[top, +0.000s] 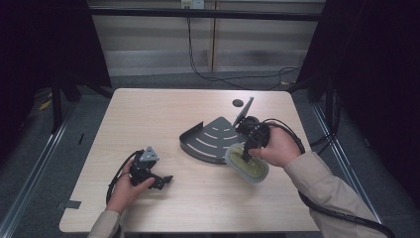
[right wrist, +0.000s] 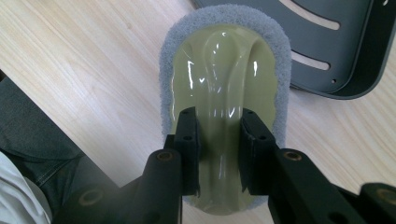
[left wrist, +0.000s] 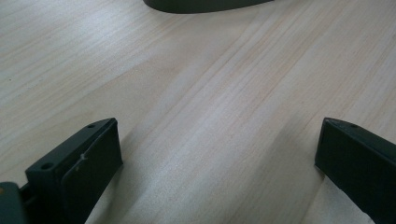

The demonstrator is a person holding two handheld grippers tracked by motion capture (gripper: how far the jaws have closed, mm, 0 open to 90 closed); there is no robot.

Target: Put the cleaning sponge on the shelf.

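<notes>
**High view: scrubbing pad grasped beside the corner shelf**

High view shows a light wooden counter [top: 163,119] with two hands working on it. The right gripper [top: 246,154] grasps a scrubbing pad [top: 255,171], an oval one with a glossy olive-yellow handle on top and a grey sponge layer around the edge. The pad is at the right part of the counter, tilted, and its far end is touching or just overlapping the near edge of a dark grey corner shelf [top: 210,141]. This shelf is a fan-shaped metal tray with curved slots and a low wall, and it lies flat near the middle of the counter.

In the right gripper view, the right gripper [right wrist: 219,140] has its two black jaws clenched on the raised ridge of the handle of the scrubbing pad [right wrist: 219,74], one jaw on each side. The grey sponge border is visible all around the handle. The corner shelf [right wrist: 345,56] is just beyond the pad, at the upper right.

The left gripper [top: 166,180] rests low on the counter at the left part, well apart from the pad and the shelf. In the left gripper view, the left gripper [left wrist: 217,158] has its jaws released, wide apart, with bare wood of the counter [left wrist: 210,93] between them. The edge of the corner shelf [left wrist: 201,5] is seen far ahead at the top.
</notes>
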